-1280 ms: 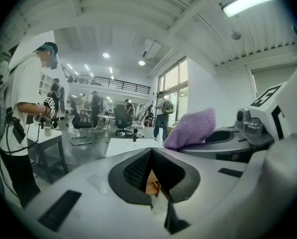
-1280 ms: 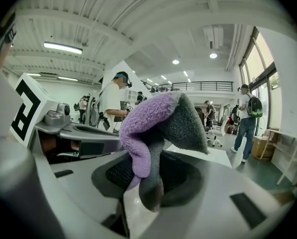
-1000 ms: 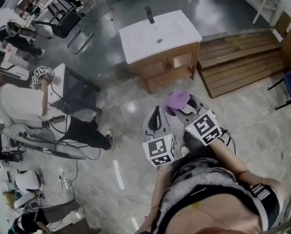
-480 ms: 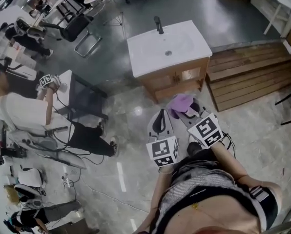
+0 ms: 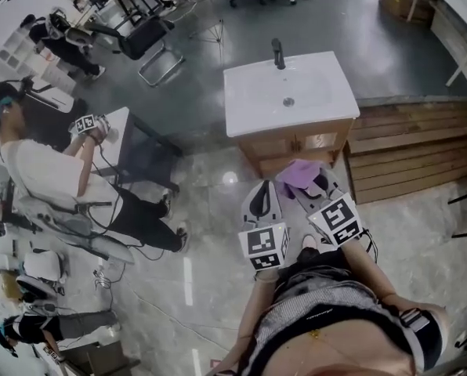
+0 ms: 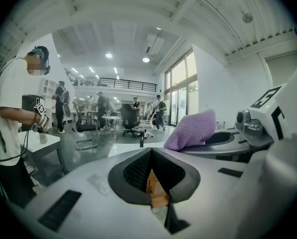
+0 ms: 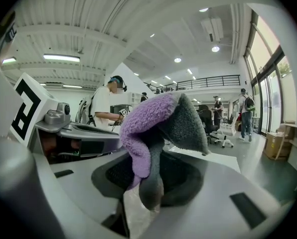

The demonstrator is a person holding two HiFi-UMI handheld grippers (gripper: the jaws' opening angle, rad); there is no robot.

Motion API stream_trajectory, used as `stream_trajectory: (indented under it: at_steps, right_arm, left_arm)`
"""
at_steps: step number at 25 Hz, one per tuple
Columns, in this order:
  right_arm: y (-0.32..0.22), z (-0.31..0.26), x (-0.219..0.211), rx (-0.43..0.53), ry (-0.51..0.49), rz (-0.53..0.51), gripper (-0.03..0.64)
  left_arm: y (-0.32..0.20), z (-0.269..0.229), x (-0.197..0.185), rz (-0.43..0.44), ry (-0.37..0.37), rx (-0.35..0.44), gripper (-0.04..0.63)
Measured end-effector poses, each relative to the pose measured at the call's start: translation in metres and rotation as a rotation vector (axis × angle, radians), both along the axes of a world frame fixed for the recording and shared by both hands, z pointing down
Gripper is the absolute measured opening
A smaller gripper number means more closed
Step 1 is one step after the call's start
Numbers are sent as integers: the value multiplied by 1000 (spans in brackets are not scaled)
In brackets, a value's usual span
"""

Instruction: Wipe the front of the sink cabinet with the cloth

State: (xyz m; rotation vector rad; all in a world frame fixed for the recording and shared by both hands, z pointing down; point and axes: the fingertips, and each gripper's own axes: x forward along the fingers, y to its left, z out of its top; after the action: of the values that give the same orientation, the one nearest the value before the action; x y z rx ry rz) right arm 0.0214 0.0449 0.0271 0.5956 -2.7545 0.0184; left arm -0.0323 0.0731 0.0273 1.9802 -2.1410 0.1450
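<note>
The sink cabinet [image 5: 300,142] has a white basin top [image 5: 257,100], a black faucet [image 5: 278,53] and a wood front facing me. My right gripper [image 5: 308,180] is shut on a purple cloth [image 5: 298,171], which hangs just short of the cabinet front. In the right gripper view the cloth [image 7: 148,118] bulges up out of the shut right gripper [image 7: 153,163]. My left gripper [image 5: 261,186] is beside it on the left, shut and holding nothing. The left gripper view shows the cabinet's wood [image 6: 156,190] through the slit of the left gripper [image 6: 151,151], and the cloth [image 6: 191,130] at right.
A stepped wooden platform [image 5: 410,147] stands right of the cabinet. A person [image 5: 45,171] sits at left by a white table [image 5: 116,120] with a dark screen. Office chairs [image 5: 151,41] stand behind the sink. Cables [image 5: 155,304] lie on the glossy floor.
I have come closer to the cabinet, which has slid down and right in the head view. Both grippers keep their hold and pose, and the cloth is nearer the cabinet front.
</note>
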Motion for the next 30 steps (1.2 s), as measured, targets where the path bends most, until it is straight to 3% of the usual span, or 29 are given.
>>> stream_trajectory:
  at_steps: [14, 22, 30]
  right_arm:
    - [-29, 5, -12, 6, 11, -33, 178]
    - [-47, 6, -30, 9, 22, 65, 178]
    - [-67, 7, -80, 35, 41, 161, 178]
  left_arm:
    - [-24, 8, -18, -53, -2, -17, 1]
    - [-47, 8, -43, 31, 5, -11, 0]
    - [-64, 12, -100, 107, 19, 2, 0]
